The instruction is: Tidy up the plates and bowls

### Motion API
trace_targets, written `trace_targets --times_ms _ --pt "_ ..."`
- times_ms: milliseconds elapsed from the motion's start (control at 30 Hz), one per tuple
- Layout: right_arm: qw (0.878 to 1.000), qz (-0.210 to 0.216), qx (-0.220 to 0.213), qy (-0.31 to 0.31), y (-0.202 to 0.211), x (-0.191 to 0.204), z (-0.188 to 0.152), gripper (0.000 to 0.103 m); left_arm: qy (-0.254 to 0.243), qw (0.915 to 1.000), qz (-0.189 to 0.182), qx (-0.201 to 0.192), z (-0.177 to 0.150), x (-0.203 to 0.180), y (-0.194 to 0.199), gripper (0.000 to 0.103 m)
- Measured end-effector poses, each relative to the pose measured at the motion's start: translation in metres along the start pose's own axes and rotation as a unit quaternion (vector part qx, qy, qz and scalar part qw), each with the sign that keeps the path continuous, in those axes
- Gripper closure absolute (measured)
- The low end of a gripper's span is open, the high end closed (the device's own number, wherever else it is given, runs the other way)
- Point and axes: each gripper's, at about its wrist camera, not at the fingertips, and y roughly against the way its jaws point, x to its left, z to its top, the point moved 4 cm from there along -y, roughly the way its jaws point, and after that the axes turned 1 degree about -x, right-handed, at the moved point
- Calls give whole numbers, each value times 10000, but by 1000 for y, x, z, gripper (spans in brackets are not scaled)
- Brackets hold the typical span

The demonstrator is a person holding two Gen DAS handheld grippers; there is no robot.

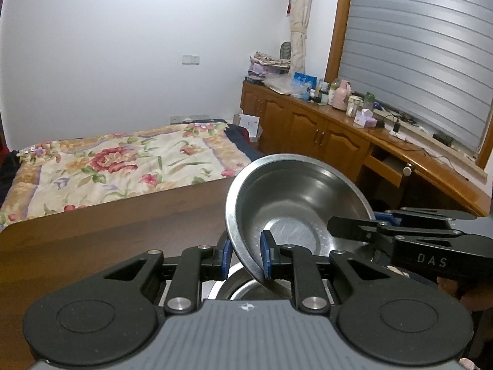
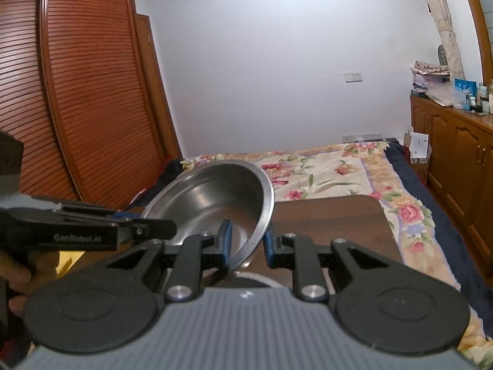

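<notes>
Above bare brown table (image 1: 92, 246), both grippers' fingers (image 1: 265, 257) clamp steel bowl (image 1: 292, 197) rim.

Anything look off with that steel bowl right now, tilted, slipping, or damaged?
The steel bowl is steeply tilted, not level, held by the rim on opposite sides by the left gripper and right gripper. Both grips look firm. Its inside is empty, with scuffs but no visible dents.
</notes>
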Motion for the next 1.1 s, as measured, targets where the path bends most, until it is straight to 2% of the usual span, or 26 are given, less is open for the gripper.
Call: trace_targets --times_ms 233,467,667,1100 --pt "9993 264 97 -233 10 4 -14 80 -95 9999 55 50 -27 -10 13 80" --pt "9996 177 197 -76 15 9 -27 80 -11 9998 86 189 -49 -14 5 79" --pt "9986 226 414 -257 10 5 -43 80 119 9996 23 270 -68 -11 7 79" --pt "9972 205 574 -441 -1 4 -71 81 -112 9981 421 433 -91 -12 -15 79"
